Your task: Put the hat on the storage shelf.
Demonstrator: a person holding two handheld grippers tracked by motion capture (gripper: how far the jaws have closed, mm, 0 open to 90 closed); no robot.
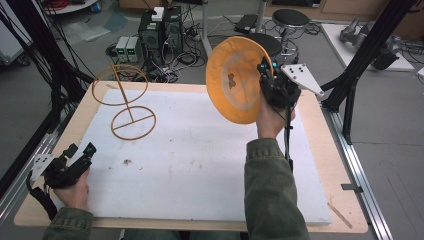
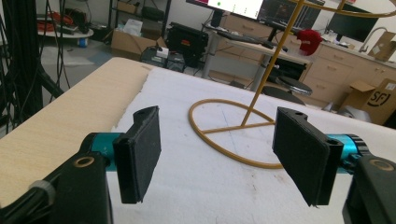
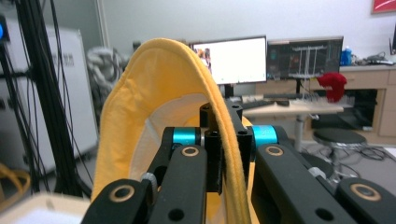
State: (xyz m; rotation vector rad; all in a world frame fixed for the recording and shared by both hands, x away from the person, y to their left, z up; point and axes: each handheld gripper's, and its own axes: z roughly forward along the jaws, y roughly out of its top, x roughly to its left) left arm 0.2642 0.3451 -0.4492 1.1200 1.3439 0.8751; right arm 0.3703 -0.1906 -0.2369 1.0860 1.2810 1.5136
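The yellow hat looks like soft matt cloth with a paler lining. The wire hat stand seems thin painted metal on a rough white foam board.

Robotics or computing lab. Desktop towers and tangled cables on the grey floor beyond the desk's far edge. Lit monitors on a workbench, round stools, cardboard boxes, black framing struts.
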